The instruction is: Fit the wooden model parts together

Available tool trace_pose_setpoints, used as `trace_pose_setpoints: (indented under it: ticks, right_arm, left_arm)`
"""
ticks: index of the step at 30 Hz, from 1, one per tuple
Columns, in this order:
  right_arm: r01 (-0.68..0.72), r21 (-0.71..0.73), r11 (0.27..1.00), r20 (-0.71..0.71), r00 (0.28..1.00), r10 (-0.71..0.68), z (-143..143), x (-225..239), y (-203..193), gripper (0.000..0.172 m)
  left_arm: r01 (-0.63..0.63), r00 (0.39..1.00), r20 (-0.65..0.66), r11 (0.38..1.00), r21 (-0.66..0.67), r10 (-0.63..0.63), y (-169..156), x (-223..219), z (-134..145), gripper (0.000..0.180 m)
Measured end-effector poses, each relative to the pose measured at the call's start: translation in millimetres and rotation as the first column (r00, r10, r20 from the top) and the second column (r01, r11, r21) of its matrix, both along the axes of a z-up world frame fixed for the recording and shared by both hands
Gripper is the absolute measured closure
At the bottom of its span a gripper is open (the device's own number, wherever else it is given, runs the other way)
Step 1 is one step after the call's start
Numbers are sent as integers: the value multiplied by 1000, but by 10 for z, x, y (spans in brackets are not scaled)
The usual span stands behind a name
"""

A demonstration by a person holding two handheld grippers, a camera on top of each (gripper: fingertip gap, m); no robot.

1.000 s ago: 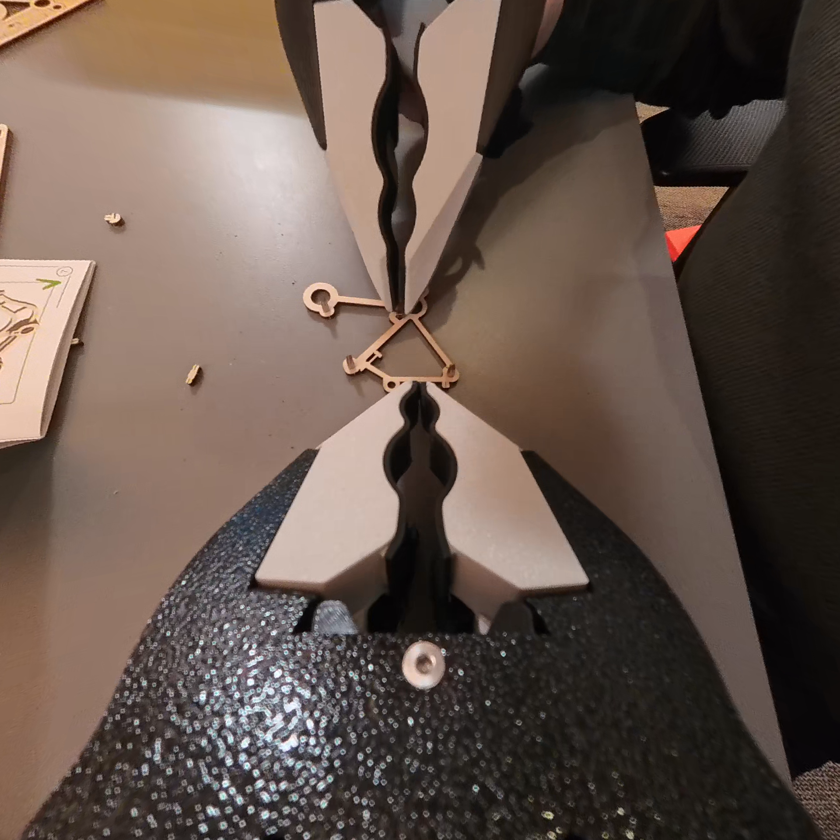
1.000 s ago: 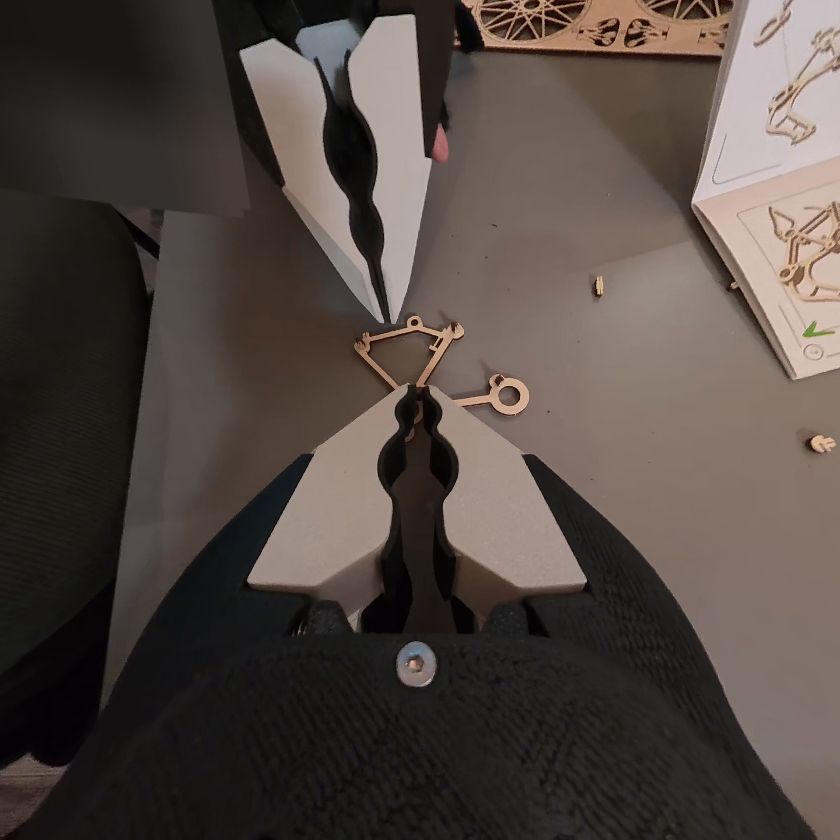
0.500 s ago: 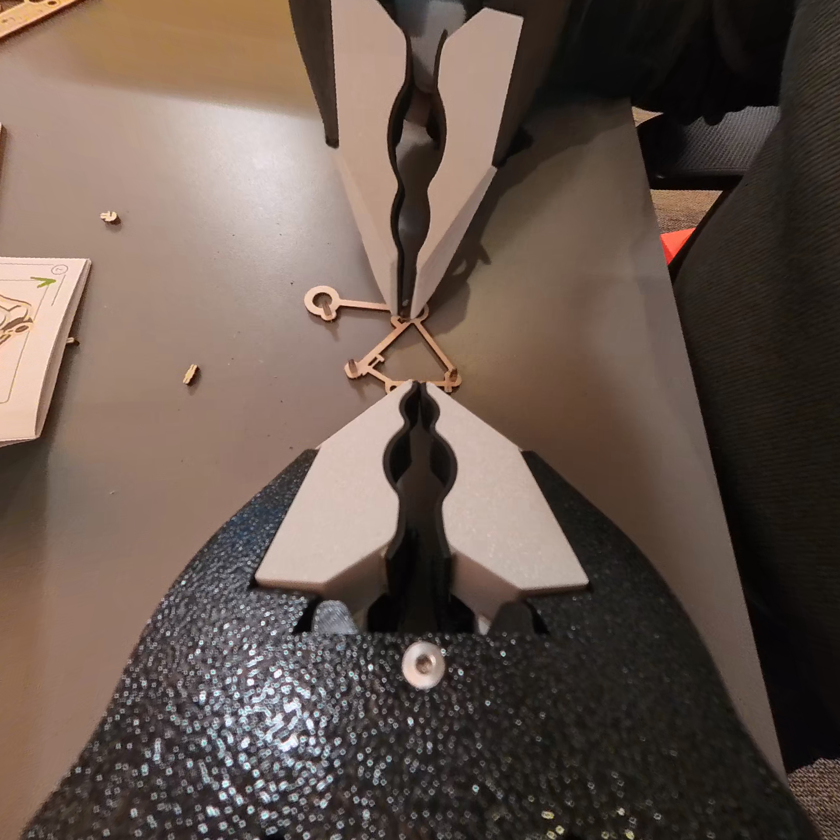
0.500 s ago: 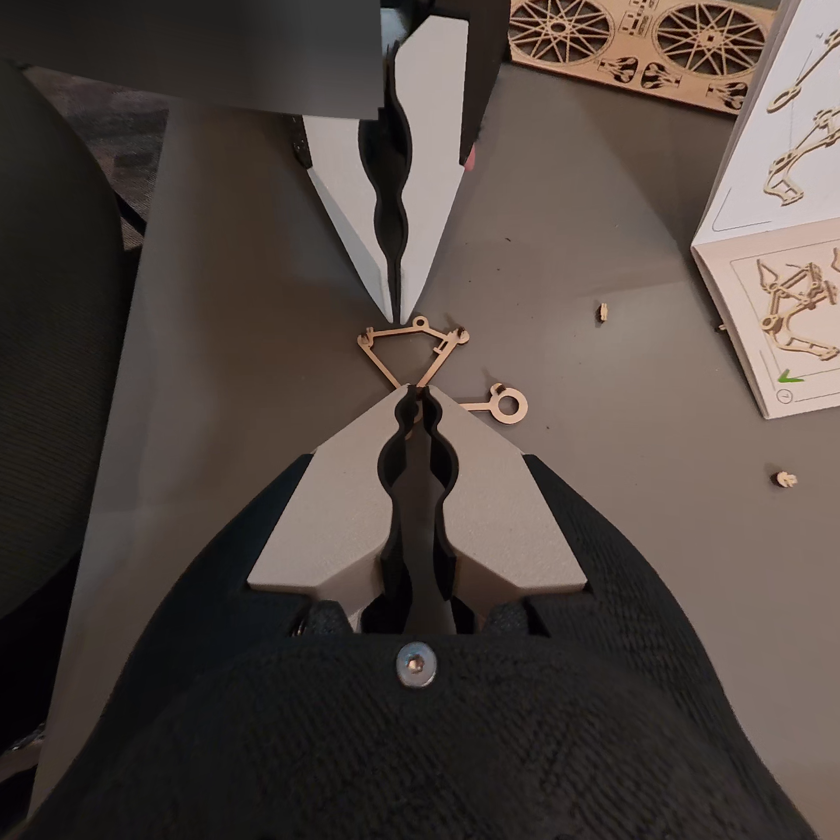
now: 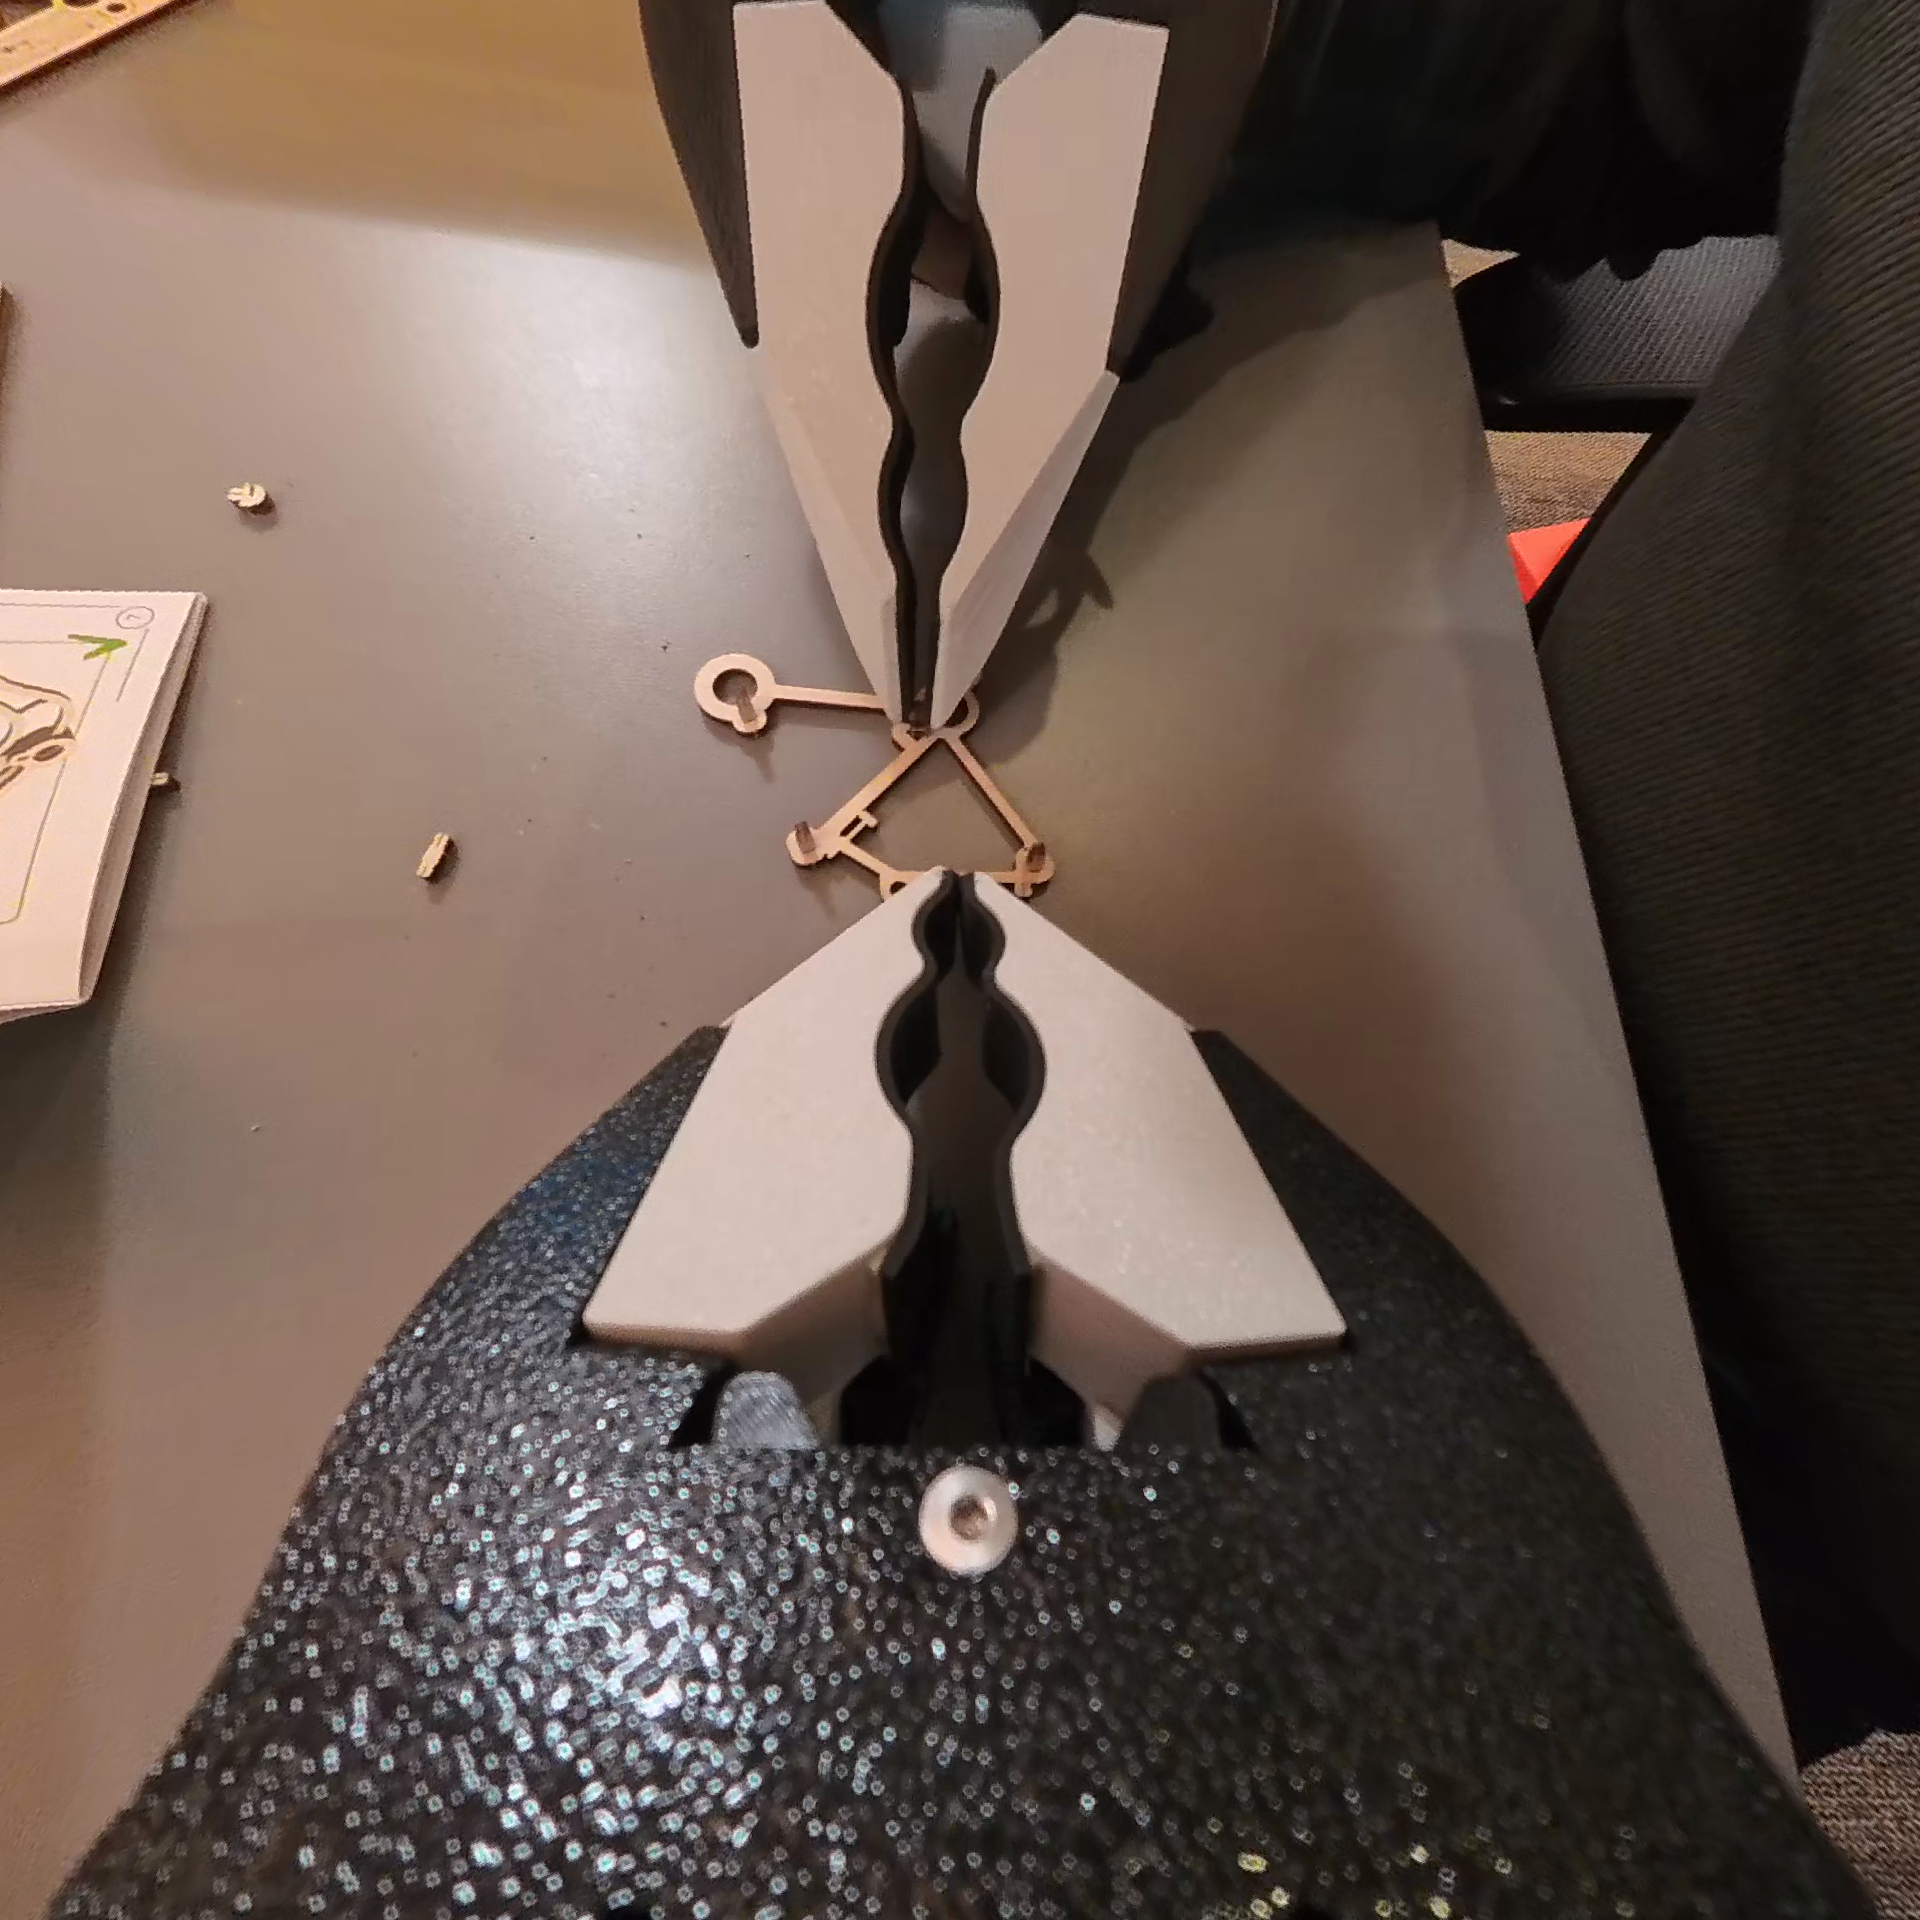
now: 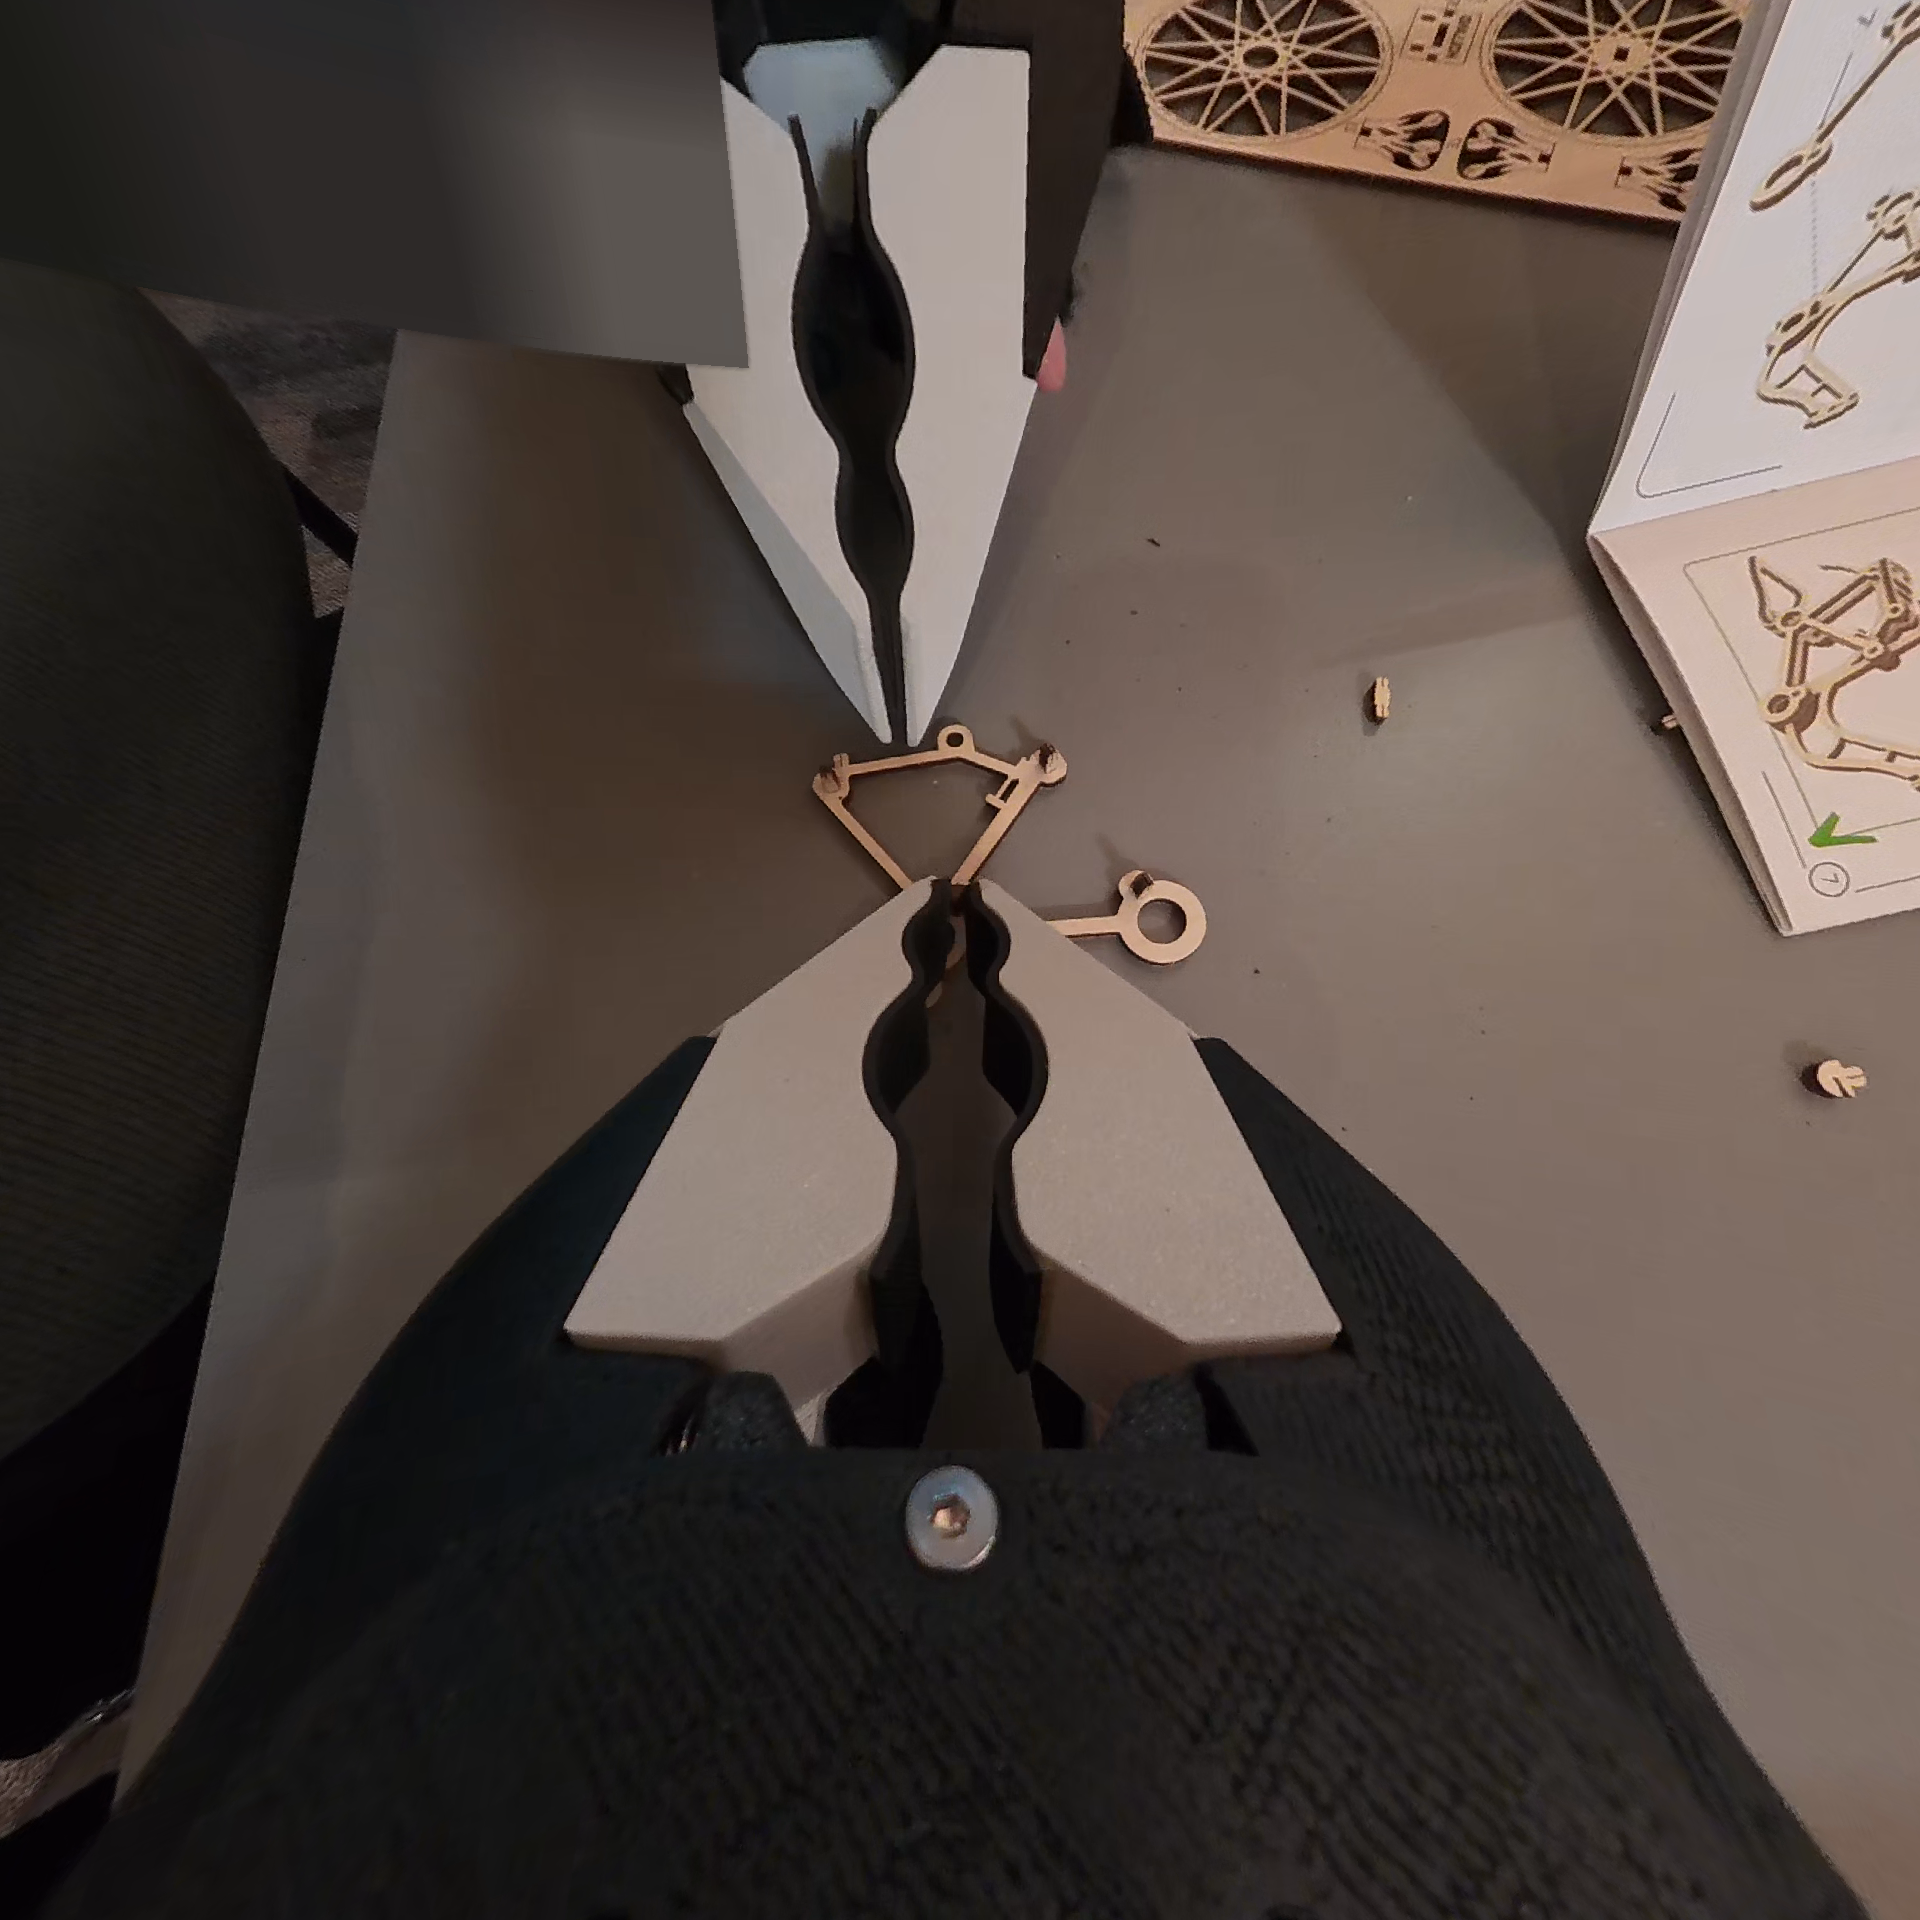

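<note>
A thin wooden triangular frame (image 5: 971, 795) lies flat on the dark table (image 5: 416, 1091), with upright pins at its corners. A wooden rod with a ring end (image 5: 740, 694) meets the frame's far apex. My right gripper (image 5: 920, 715) comes down on that apex and is shut on a small upright wooden pin there. In the right wrist view its tips (image 6: 951, 891) stand over the apex of the frame (image 6: 862, 821), with the ring rod (image 6: 1153, 920) to the right. My left gripper (image 5: 956, 883) is shut at the frame's opposite side. Its tips (image 6: 899, 736) rest just beside that edge and grip nothing I can see.
An open instruction booklet (image 5: 83, 790) (image 6: 1787, 623) lies to one side. Loose wooden pins (image 5: 434, 854) (image 5: 249, 497) (image 6: 1834, 1077) lie scattered. A laser-cut wooden sheet with wheels (image 6: 1403, 94) lies at the back. The table edge and a dark chair (image 5: 1766, 831) are close beside the parts. The grippers are tip to tip, or close to it.
Both grippers stay shut. The two grippers have swung into a straighter line facing each other. The frame and ring rod have hardly moved.
</note>
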State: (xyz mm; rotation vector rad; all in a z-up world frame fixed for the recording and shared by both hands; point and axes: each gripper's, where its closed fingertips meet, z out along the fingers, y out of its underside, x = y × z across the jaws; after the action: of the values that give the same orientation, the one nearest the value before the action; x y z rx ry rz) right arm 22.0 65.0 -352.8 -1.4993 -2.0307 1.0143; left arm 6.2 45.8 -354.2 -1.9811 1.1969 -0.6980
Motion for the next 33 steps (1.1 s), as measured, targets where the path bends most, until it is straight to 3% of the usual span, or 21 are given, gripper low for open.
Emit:
trace_pose_setpoints:
  ticks: [18,28,33]
  right_arm:
    - [55,7,998,11,998,-55,-3,2,95,171]
    - [125,-221,967,20,992,-124,64,-10,114,171]
    - [165,-244,956,48,986,-159,24,-10,160,171]
  left_arm:
    - [6,1000,-2,1000,3,-6,-8,5,-2,180]
    - [6,1000,-2,1000,3,-6,-8,5,-4,180]
    - [7,1000,-3,1000,4,-7,-10,6,-5,180]
